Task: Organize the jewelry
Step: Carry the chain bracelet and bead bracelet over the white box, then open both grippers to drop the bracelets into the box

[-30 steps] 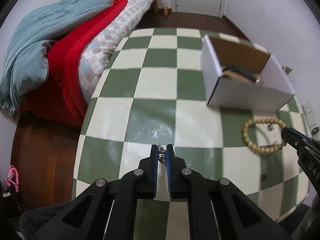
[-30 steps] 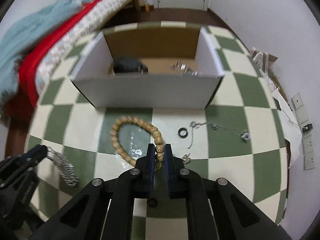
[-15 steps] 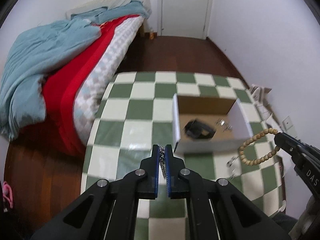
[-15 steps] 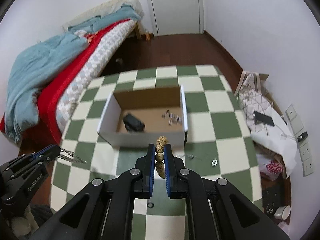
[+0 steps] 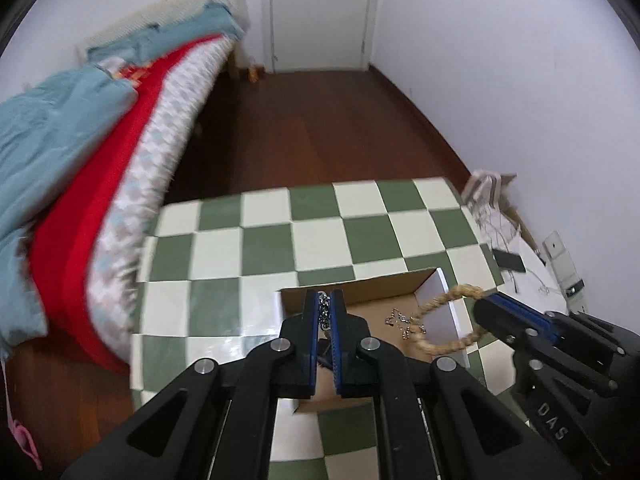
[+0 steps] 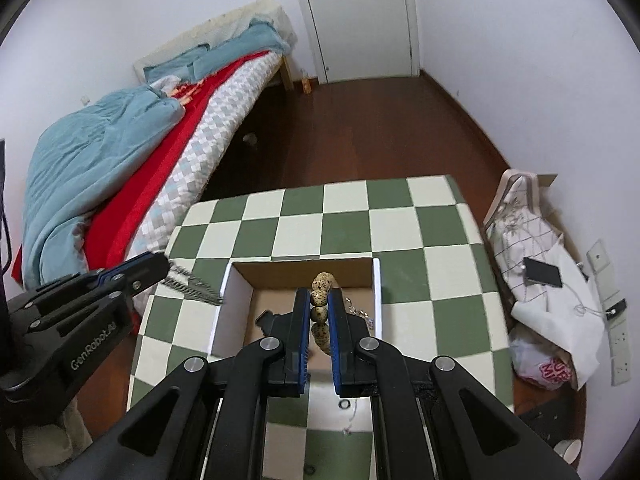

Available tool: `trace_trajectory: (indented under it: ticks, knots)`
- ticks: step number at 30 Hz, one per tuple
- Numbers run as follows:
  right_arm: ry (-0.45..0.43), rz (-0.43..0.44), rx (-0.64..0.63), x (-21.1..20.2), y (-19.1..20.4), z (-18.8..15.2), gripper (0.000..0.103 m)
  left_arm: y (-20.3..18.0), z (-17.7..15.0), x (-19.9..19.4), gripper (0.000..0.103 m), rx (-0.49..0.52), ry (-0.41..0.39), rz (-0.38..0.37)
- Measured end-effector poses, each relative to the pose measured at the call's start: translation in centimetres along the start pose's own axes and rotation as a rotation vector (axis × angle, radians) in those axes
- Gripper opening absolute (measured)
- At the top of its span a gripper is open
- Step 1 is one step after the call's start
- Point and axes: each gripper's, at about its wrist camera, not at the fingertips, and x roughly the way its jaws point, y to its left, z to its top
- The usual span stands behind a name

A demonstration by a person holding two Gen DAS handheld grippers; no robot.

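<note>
An open white cardboard box (image 6: 224, 304) stands on the green-and-white checkered table (image 6: 348, 220). My left gripper (image 5: 325, 300) is shut on a silver chain (image 5: 324, 310) and holds it above the box (image 5: 424, 280); the chain (image 6: 192, 280) dangles by the box's left wall in the right wrist view. My right gripper (image 6: 320, 300) is shut on a wooden bead bracelet (image 6: 322, 284), held over the box; the bracelet (image 5: 448, 320) hangs as a loop in the left wrist view. A silver jewelry piece (image 5: 402, 320) lies inside the box.
A small black ring (image 6: 344, 405) and a thin chain (image 6: 352, 420) lie on the table near me. A bed with red and blue covers (image 6: 120, 152) stands left of the table. A phone (image 6: 542, 272) and bags lie on the floor at right.
Both grippers have risen and moved forward over the box, carrying the chain and the bead bracelet, which was lifted off the table. The views now look down from higher up.
</note>
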Motion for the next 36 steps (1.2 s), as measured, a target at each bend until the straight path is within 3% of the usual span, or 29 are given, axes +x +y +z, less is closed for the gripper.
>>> trace_trajectory:
  ticks: [8, 12, 17, 19, 20, 21, 22, 24, 27, 31, 36]
  knots:
    - [0.100, 0.014, 0.020, 7.3, -1.2, 2.0, 0.009, 0.7, 0.7, 7.3, 0.003, -0.019, 0.158, -0.056]
    - [0.130, 0.047, 0.029, 9.1, -1.2, 2.6, 0.009, 1.8, 1.1, 8.5, 0.004, -0.052, 0.181, -0.069]
    - [0.192, 0.119, 0.092, 10.9, -1.7, 3.2, 0.010, 3.0, 1.4, 8.0, 0.011, -0.082, 0.158, -0.022]
    - [0.224, 0.092, 0.110, 11.8, -2.1, 3.1, 0.011, 3.4, 1.5, 7.5, 0.029, -0.086, 0.140, 0.018]
    - [0.231, 0.071, 0.112, 12.1, -2.3, 2.9, 0.013, 3.5, 1.5, 7.3, 0.058, -0.079, 0.128, 0.039]
    - [0.231, 0.048, 0.107, 12.0, -2.3, 2.8, 0.026, 3.7, 1.4, 6.7, 0.089, -0.071, 0.104, 0.084]
    - [0.227, 0.033, 0.103, 11.9, -2.4, 2.7, 0.046, 3.9, 1.4, 6.3, 0.097, -0.068, 0.087, 0.108]
    - [0.214, 0.001, 0.084, 11.3, -2.3, 2.4, 0.062, 4.3, 1.1, 5.8, 0.099, -0.061, 0.070, 0.158]
    - [0.199, -0.089, 0.036, 10.4, -1.8, 1.7, 0.063, 4.6, 0.3, 5.1, 0.102, -0.046, 0.058, 0.234]
    - [0.211, -0.189, -0.015, 9.8, -1.5, 0.2, 0.093, 4.9, -1.5, 4.7, 0.102, -0.051, 0.048, 0.259]
    - [0.253, -0.224, -0.047, 10.0, -1.2, -2.1, 0.098, 4.7, -3.7, 4.9, 0.102, -0.054, 0.075, 0.282]
